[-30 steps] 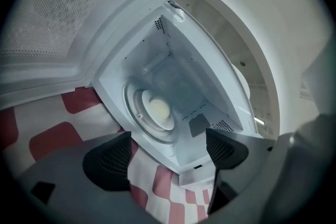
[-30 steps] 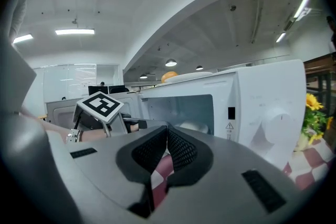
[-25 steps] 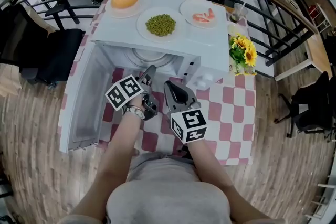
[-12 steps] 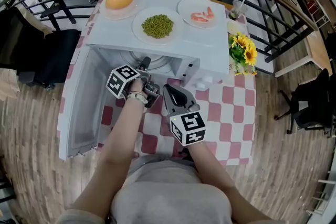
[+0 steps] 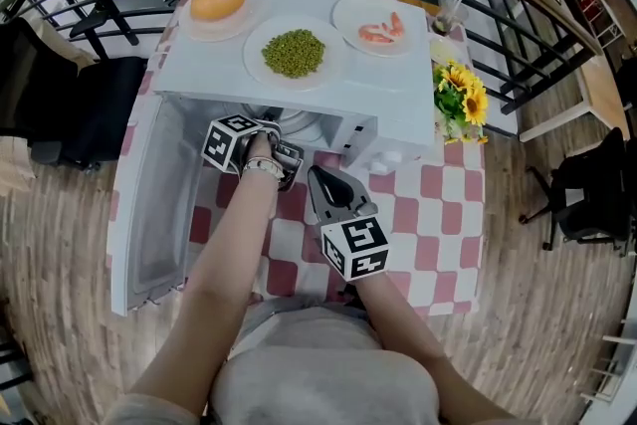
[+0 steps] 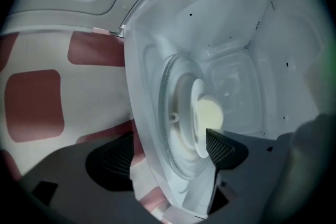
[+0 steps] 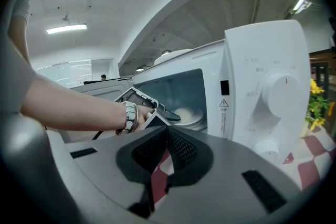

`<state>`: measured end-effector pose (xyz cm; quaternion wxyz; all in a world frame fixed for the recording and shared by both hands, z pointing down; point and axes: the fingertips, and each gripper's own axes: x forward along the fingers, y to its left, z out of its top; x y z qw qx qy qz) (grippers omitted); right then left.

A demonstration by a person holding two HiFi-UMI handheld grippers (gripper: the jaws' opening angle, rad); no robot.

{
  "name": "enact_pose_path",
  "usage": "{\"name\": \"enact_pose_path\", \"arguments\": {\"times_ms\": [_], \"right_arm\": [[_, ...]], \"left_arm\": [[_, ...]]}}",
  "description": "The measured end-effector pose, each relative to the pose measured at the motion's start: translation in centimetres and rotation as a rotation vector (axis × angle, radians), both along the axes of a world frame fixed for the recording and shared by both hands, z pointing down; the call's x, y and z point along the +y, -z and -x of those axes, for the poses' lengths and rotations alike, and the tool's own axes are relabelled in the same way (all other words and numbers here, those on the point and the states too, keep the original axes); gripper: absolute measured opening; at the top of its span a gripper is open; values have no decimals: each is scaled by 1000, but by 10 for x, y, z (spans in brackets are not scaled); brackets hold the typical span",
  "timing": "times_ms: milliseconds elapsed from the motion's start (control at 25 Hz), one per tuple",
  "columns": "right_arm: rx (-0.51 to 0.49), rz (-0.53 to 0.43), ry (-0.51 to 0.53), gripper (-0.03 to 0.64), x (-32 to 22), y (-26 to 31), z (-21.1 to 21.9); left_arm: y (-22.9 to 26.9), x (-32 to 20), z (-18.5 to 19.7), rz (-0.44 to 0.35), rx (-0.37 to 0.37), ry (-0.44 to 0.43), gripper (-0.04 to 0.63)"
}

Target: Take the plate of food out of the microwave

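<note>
Checked tablecloth (image 5: 438,214) under open microwave (image 5: 398,105). Advanced left gripper (image 6: 168,141) into it, jaws apart at plate (image 6: 202,118); grasp near. Kept right gripper (image 7: 165,139) back, jaws together.

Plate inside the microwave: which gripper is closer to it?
Left. The left gripper reaches into the microwave with its jaws apart, one pad beside the plate rim. The right gripper hangs outside the opening, jaws together.

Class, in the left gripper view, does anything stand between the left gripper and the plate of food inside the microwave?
No object does. The door stands open and the left gripper, jaws apart, faces the plate. Only the microwave's front lip shows between its jaws.
</note>
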<state>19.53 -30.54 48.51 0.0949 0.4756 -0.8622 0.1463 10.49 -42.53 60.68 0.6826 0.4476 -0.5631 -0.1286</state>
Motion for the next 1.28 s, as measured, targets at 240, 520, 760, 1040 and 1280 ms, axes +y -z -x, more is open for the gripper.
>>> {"name": "enact_pose_path", "arguments": {"times_ms": [240,520,760,1040,1280], "right_arm": [[-5,16,-10,25,-1,-4,-4],[-3,15,-16,25,0,-4,-5],[-7,9,-26,25,2,-2,-7],[-9,1,-21,25,6,2,-4],[-10,-6,-22,25,8,4,-4]], "left_arm": [[-5,-1,2,34,-18,40,425],[-7,3,5,72,-24,64,399],[-4,3,7,18,-13,40,342],[1,11,9,-14,8,28,287],[4,17,10,-30,21,27,254]]}}
